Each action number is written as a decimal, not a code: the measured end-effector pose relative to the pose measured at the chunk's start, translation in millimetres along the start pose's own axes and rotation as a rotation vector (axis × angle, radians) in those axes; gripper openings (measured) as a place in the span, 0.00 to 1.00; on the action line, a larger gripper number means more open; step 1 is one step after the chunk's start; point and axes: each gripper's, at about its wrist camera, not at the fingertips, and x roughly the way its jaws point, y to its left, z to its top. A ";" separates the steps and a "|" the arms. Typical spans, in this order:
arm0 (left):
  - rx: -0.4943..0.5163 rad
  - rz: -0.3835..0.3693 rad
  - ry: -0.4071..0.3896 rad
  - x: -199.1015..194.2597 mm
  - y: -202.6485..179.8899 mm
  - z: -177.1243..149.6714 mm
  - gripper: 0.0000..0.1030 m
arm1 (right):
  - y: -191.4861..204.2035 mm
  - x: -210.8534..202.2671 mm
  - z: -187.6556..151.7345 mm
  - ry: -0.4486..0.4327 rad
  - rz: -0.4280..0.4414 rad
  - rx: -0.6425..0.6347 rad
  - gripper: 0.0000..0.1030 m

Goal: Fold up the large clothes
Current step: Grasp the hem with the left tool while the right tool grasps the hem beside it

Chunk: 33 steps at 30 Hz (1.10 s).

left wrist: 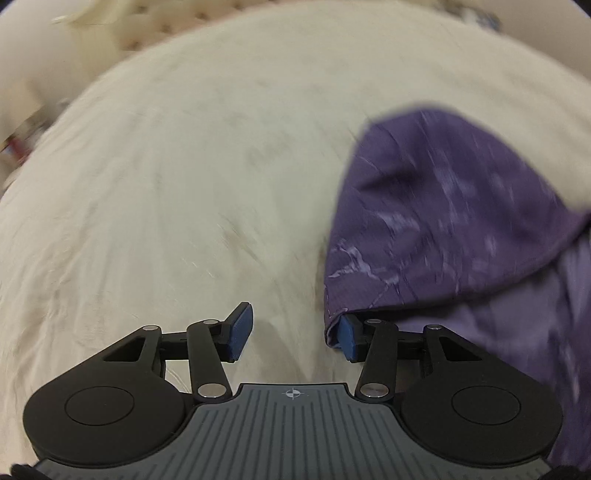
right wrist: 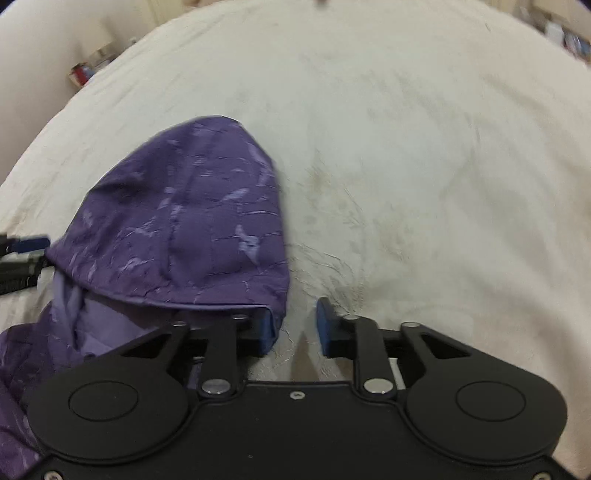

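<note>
Cream bedsheet; grippers agape, touching purple garment.

A home bedroom: a wide bed under a cream sheet, a tufted headboard past its far edge.

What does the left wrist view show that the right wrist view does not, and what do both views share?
Only the left wrist view shows the left tool from behind, jaws apart, cloth draped over one finger. Only the right wrist view shows the right tool up close, plus the left tool's fingers poking in at the picture's left edge, and a red-topped container beyond the bed. Both share the purple garment lying folded on the cream bedsheet.
</note>
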 end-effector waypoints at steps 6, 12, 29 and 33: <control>0.153 -0.128 0.004 -40.0 10.7 -8.9 0.47 | -9.6 -28.8 9.5 -0.013 0.062 -0.012 0.72; 0.056 -0.237 -0.038 -87.8 29.6 -4.9 0.52 | -7.4 -67.4 11.8 -0.039 0.122 -0.107 0.72; -0.307 -0.192 0.032 28.1 7.0 36.3 0.67 | -8.3 37.3 57.4 0.020 0.065 0.015 0.56; -0.308 -0.218 0.002 24.6 11.8 33.5 0.67 | -11.2 35.4 56.3 0.021 0.075 0.004 0.59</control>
